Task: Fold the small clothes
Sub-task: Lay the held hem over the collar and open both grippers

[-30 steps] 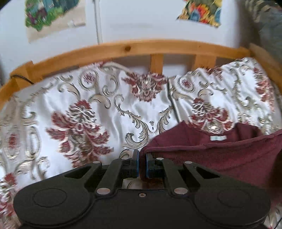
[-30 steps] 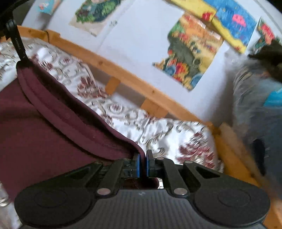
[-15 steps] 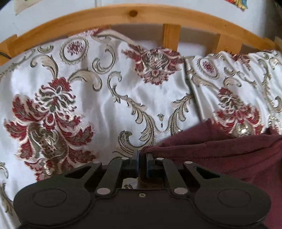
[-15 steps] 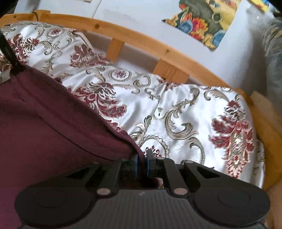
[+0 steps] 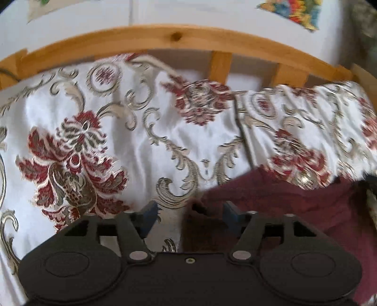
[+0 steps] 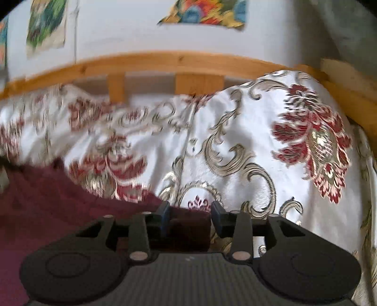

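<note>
A dark maroon knit garment [image 5: 294,207] lies flat on a white bedspread with red and gold flowers [image 5: 113,146]. My left gripper [image 5: 189,213] is open, and the garment's left corner lies between its blue-padded fingers. In the right wrist view the garment [image 6: 47,200] fills the lower left. My right gripper [image 6: 190,215] is open over the garment's right corner, just above the cloth.
A curved wooden headboard rail [image 5: 165,40] with upright slats [image 6: 199,83] runs along the back of the bed. A white wall with colourful pictures [image 6: 205,11] stands behind it. A wooden side rail [image 6: 348,94] borders the bed at right.
Both grippers have opened and let go of the garment's corners, which they held pinched before. The garment has come down from the air onto the bedspread.
</note>
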